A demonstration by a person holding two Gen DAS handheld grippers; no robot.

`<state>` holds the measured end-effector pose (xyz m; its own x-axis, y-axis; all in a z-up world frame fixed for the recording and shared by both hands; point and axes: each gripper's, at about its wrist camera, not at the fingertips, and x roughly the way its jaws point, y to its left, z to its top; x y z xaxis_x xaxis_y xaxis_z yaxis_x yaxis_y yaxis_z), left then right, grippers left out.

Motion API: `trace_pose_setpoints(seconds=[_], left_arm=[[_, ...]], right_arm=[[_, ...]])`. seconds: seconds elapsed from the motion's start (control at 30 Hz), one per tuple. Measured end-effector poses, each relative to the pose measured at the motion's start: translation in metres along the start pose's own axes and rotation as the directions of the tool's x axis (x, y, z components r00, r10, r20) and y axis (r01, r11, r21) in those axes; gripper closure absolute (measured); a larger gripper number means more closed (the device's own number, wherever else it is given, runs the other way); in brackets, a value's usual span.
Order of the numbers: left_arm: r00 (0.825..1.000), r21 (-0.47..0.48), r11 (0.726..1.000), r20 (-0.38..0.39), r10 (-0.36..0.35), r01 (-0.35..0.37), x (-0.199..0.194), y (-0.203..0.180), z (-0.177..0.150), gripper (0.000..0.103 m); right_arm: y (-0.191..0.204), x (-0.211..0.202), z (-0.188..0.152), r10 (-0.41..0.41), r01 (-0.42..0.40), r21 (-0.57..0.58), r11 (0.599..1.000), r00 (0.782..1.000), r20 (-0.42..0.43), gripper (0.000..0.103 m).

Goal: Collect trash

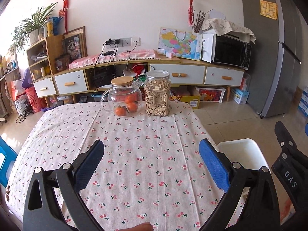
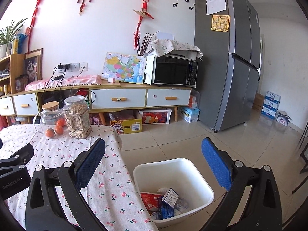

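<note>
A white trash bin point(image 2: 200, 175) stands on the floor beside the table's right edge; its rim point(image 1: 250, 154) also shows in the left wrist view. Inside lie a red wrapper point(image 2: 149, 199), a small blue box point(image 2: 166, 210) and other packaging. My right gripper point(image 2: 153, 160) hangs open above the bin and the table edge, with nothing between its fingers. My left gripper point(image 1: 152, 163) is open over the cherry-print tablecloth point(image 1: 138, 138), holding nothing. No loose trash shows on the cloth.
At the table's far edge stand a glass teapot point(image 1: 123, 98) holding oranges and a clear jar point(image 1: 157, 94) of seeds. A low cabinet point(image 2: 119, 98) with a microwave point(image 2: 175, 71) lines the wall; a fridge point(image 2: 227, 61) is right. Boxes sit on the tiled floor.
</note>
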<state>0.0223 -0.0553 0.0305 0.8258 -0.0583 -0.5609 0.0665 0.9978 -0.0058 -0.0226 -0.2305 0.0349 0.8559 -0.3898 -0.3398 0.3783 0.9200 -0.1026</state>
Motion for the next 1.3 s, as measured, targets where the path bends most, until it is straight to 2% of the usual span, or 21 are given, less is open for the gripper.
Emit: trace_pose_setpoints(seconds=[0.3, 1.3], left_arm=[[0.999, -0.026, 1.0, -0.036, 0.001, -0.002, 0.009, 0.007, -0.002, 0.007], [0.999, -0.044, 0.999, -0.04, 0.019, -0.02, 0.013, 0.012, -0.004, 0.007]], right_arm=[[0.009, 0.01, -0.003, 0.034, -0.034, 0.001, 0.999, 0.999, -0.038, 0.007], [0.019, 0.011, -0.01, 0.068, -0.071, -0.038, 0.997, 0.995, -0.066, 0.007]])
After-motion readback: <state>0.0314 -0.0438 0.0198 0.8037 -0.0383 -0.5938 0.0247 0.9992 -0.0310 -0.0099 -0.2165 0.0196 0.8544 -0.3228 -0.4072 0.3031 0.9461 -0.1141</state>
